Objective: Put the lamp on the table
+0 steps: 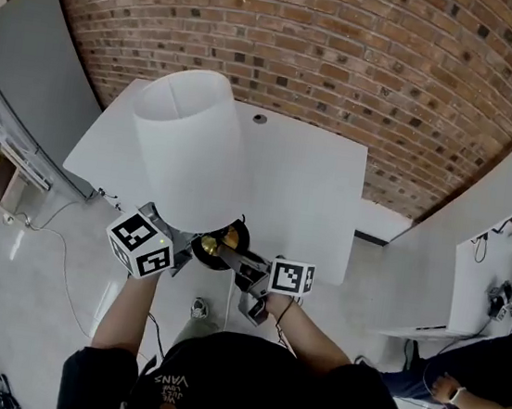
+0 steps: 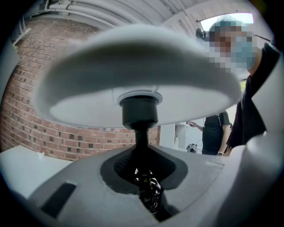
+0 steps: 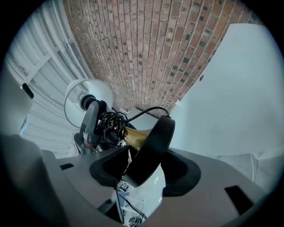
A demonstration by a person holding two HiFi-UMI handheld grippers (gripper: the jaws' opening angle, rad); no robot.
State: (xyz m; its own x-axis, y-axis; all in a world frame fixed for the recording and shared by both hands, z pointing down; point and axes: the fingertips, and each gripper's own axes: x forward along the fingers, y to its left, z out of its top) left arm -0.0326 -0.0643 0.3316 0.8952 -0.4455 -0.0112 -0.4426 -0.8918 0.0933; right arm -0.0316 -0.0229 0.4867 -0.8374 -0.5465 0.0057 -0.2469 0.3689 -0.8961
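The lamp has a white drum shade [image 1: 189, 143], a black stem, a gold neck and a round black base [image 1: 220, 241]. It hangs tilted over the near edge of the white table [image 1: 319, 184], held between both grippers. My left gripper [image 1: 184, 238] is shut on the black stem [image 2: 141, 142] just under the shade [image 2: 137, 80], with the coiled cord [image 2: 151, 190] bunched between its jaws. My right gripper [image 1: 246, 265] is shut on the rim of the black base [image 3: 153, 148]. In the right gripper view the gold neck [image 3: 135, 136] and the cord [image 3: 108, 124] lead to the shade [image 3: 86, 99].
A brick wall [image 1: 350, 62] runs behind the table. A small dark object [image 1: 260, 118] lies at the table's far edge. A grey panel [image 1: 30, 76] stands at the left, a second white desk [image 1: 499, 278] at the right. Another person [image 1: 467, 376] is beside it.
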